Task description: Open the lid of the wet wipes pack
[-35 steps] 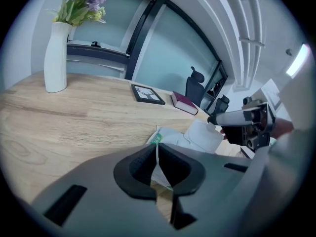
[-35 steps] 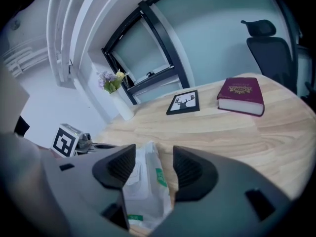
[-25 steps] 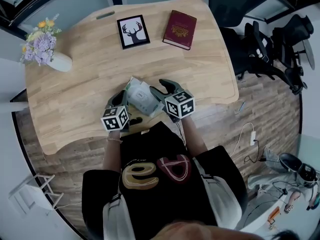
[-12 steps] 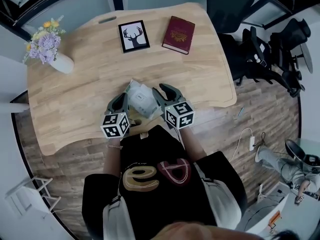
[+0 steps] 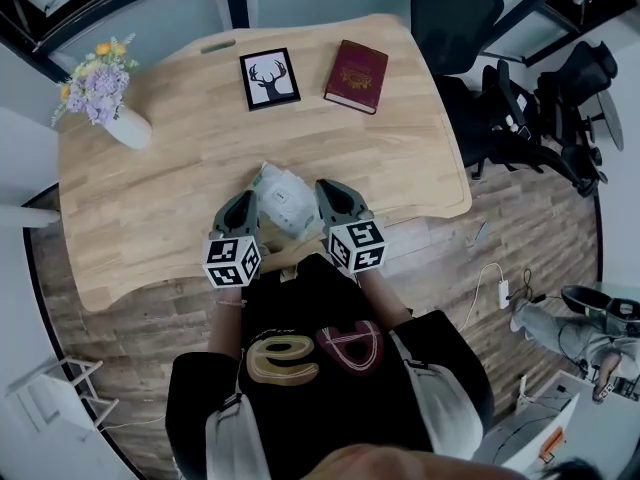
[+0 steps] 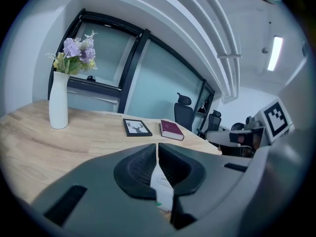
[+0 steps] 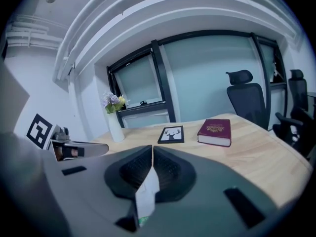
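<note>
Here, seen from the head | pack (image 5: 280,196) spans both grippers over the counter's (image 5: 150,213) near edge | left gripper (image 6: 157,146): jaws clenched on the pack's thin left edge | right gripper (image 7: 152,151): jaws, just closed, pinch its right edge | picture (image 5: 270,78), book (image 5: 358,62) and vase (image 5: 128,126) stand well apart.

White wet wipes pack (image 5: 281,198), maroon book (image 5: 356,75), black-framed deer print (image 5: 270,79), white vase (image 5: 132,129), purple and yellow flowers (image 5: 97,86)
</note>
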`<state>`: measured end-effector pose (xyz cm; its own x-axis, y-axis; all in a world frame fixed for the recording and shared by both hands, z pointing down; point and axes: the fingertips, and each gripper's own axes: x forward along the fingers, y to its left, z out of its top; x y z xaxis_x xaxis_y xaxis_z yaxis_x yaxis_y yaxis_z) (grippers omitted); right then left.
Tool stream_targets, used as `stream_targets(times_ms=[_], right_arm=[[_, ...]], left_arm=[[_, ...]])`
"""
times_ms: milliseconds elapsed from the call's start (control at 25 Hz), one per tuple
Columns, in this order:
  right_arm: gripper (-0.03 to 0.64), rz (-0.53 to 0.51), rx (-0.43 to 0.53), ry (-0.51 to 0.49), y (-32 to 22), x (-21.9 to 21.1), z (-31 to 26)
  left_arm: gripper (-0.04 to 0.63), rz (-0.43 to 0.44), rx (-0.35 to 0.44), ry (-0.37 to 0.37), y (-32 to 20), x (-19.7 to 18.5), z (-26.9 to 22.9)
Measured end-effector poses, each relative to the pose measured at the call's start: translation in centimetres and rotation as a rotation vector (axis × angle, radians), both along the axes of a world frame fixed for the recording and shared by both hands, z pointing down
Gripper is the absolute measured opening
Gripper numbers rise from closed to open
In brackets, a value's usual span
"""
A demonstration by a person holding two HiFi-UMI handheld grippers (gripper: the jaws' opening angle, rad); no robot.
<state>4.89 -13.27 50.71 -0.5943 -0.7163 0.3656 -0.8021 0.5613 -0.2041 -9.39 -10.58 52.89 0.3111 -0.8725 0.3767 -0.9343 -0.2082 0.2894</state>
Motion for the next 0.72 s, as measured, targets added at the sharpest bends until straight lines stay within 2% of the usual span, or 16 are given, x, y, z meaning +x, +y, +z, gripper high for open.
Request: stream_targets(times_ms=[200,440,720], right_arm=[[0.011,0.009,0.028,0.024,0.4,-0.1,-0.2],[0.009,-0.028,0.036,0.062,1.4,-1.1,0.3],[0.009,-0.041,0.044,0.095,2.7,-0.8,1.1]], left_arm=[[0.025,-0.009,0.011,0.010,0.9,0.0,-0.3],[0.025,-0.021,0.032,0.010,1.6,-0.1,-0.8],[0.025,-0.011,0.021,0.006,2.2,0.3,-0.4]])
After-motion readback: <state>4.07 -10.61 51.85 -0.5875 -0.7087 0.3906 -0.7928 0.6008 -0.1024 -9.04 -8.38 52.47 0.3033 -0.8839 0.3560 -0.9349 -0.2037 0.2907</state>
